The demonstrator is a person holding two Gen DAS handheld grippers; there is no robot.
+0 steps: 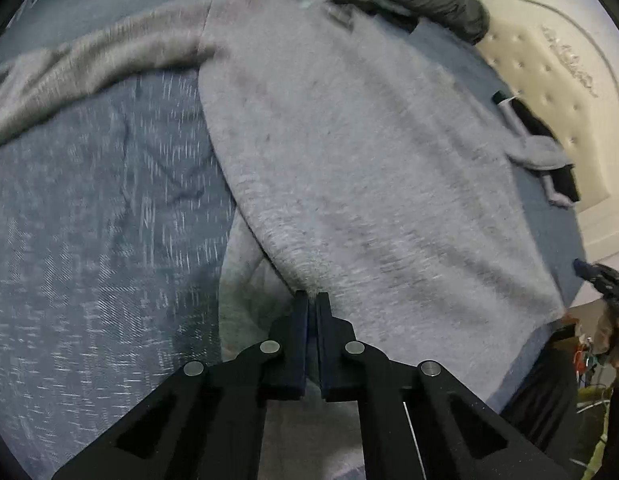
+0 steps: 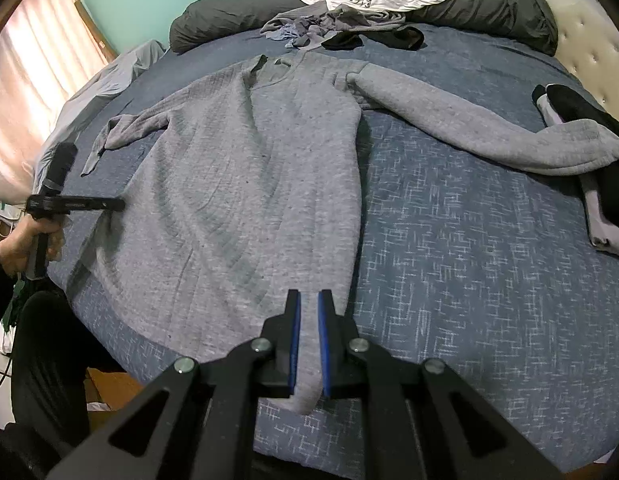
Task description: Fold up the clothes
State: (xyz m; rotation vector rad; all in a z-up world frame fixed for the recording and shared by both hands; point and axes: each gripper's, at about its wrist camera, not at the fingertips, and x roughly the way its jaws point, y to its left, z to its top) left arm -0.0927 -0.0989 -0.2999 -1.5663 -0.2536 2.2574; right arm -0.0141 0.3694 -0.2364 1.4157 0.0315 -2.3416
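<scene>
Nearest the lens in the right wrist view, the right gripper (image 2: 308, 344) has its blue-lined fingers (image 2: 294, 340) pinching the near right hem corner of the grey knitted long-sleeved sweater (image 2: 245, 184), a tongue of the cloth hanging out between them. In the left wrist view the left gripper (image 1: 312, 308) has its fingers pressed almost together at the sweater's other hem corner (image 1: 297, 276); the knit bunches right at the tips, so I judge it is caught there, though the pinch itself is hidden. The sweater lies face up and spread flat on the blue patterned bed cover (image 2: 469, 248), neckline far, hem near; its right sleeve (image 2: 469, 120) runs out to the right, its left sleeve (image 2: 125, 128) lies crumpled at the far left. No fold shows in it yet, so the folding looks barely begun: only the hem is gripped, and the sleeves and body remain to be turned in. At the far end a heap of loose white, grey and black garments (image 2: 361, 12) rests against a dark rolled duvet (image 2: 489, 8), and a black and grey item (image 2: 577, 108) lies at the right, apparently all still unfolded.
</scene>
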